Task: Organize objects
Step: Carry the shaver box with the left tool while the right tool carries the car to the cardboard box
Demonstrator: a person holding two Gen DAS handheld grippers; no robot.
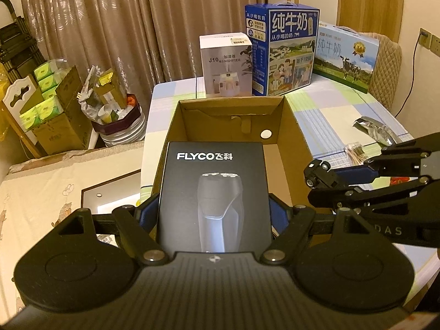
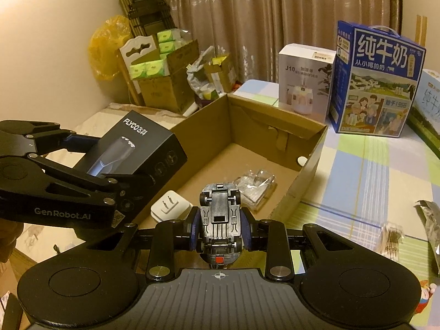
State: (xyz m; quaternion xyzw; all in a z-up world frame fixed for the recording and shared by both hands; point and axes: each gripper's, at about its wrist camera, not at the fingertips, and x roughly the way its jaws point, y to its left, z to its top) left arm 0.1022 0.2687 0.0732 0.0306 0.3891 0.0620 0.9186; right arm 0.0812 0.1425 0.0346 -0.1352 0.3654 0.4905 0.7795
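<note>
My left gripper [image 1: 214,211] is shut on a black FLYCO shaver box [image 1: 214,192], held over the near left edge of an open cardboard box [image 1: 291,126]. From the right wrist view the same shaver box [image 2: 137,148] hangs above the cardboard box's left wall [image 2: 203,126]. My right gripper [image 2: 220,228] is shut on a small toy car [image 2: 220,217], turned belly up, above the near end of the cardboard box. In the left wrist view the toy car [image 1: 319,176] sits in the right gripper [image 1: 330,178] at the right. A white plug adapter [image 2: 169,206] and a clear plastic bag [image 2: 255,184] lie inside the box.
A white humidifier box [image 1: 225,66], a blue milk carton [image 1: 283,52] and a second milk carton [image 1: 346,55] stand at the back of the checked tablecloth [image 1: 330,115]. A foil wrapper [image 1: 379,132] and a cotton swab pack [image 2: 392,239] lie to the right. Cartons and bags crowd the floor at left.
</note>
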